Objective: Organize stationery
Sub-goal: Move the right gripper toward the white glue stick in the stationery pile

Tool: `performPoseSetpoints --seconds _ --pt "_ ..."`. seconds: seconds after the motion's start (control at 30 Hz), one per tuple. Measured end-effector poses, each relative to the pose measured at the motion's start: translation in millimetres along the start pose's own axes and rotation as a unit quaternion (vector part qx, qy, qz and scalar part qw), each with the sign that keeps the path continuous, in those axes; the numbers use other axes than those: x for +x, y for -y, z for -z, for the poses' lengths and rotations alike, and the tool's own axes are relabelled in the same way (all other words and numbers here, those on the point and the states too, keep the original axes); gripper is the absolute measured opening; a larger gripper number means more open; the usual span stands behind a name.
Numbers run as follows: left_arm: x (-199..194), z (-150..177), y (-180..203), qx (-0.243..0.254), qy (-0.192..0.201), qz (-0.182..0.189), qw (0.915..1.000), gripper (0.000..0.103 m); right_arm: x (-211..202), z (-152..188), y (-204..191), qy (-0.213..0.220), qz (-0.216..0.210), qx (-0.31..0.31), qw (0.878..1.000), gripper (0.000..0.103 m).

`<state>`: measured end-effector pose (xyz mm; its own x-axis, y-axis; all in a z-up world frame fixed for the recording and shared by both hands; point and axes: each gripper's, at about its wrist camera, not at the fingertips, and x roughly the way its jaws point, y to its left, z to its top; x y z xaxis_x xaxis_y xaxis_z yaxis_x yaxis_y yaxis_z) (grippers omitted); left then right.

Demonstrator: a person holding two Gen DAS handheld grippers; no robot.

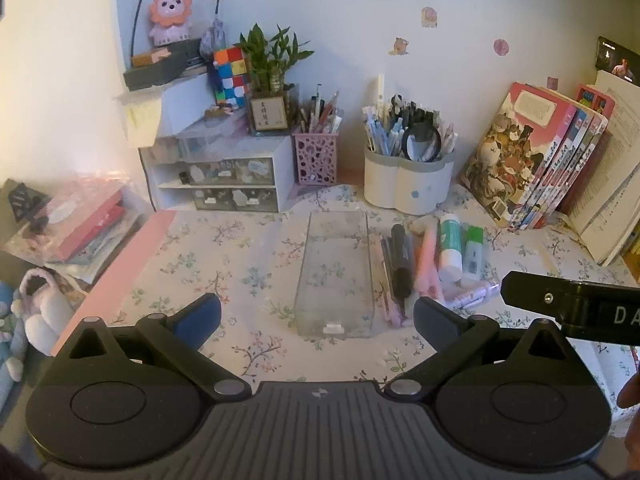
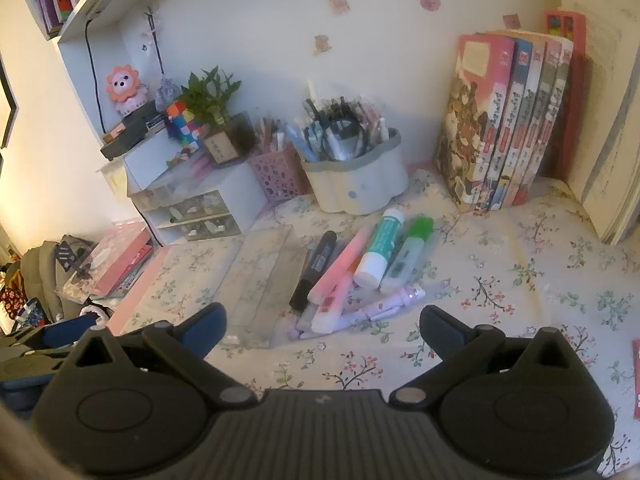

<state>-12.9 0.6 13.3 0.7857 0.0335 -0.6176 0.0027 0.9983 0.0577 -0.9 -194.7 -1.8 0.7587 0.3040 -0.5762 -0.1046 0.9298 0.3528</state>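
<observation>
A clear plastic box [image 1: 335, 276] lies open and empty on the flowered tablecloth; it also shows in the right wrist view [image 2: 266, 280]. Right of it lies a pile of stationery: a black marker [image 1: 401, 264] [image 2: 316, 272], a pink highlighter [image 1: 426, 258] [image 2: 342, 268], a white and teal glue stick [image 1: 451, 246] [image 2: 380, 250], a green-capped correction pen [image 1: 473, 252] [image 2: 408, 254] and a lilac pen [image 1: 474, 296] [image 2: 384, 306]. My left gripper [image 1: 318, 318] is open, just in front of the box. My right gripper [image 2: 322, 326] is open, just in front of the pile.
At the back stand a white pen pot [image 1: 408, 176], a pink mesh pen holder [image 1: 316, 158], a small drawer unit [image 1: 224, 176] with a plant and a puzzle cube, and leaning books [image 1: 536, 156]. A pink case [image 1: 86, 220] lies at the table's left edge.
</observation>
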Motion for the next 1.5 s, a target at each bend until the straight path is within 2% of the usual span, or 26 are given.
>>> performPoseSetpoints --seconds 0.5,1.03,1.5 --pt "9 1 -3 -0.003 -0.015 0.009 0.9998 0.098 7 0 -5 -0.005 0.000 0.003 1.000 0.073" --pt "10 3 0 0.000 -0.011 0.019 0.9998 0.098 4 3 -5 -0.001 0.003 0.009 1.000 0.073" --pt "59 17 -6 -0.024 -0.056 0.035 0.9975 0.098 39 3 12 -0.034 0.031 0.017 0.999 0.073"
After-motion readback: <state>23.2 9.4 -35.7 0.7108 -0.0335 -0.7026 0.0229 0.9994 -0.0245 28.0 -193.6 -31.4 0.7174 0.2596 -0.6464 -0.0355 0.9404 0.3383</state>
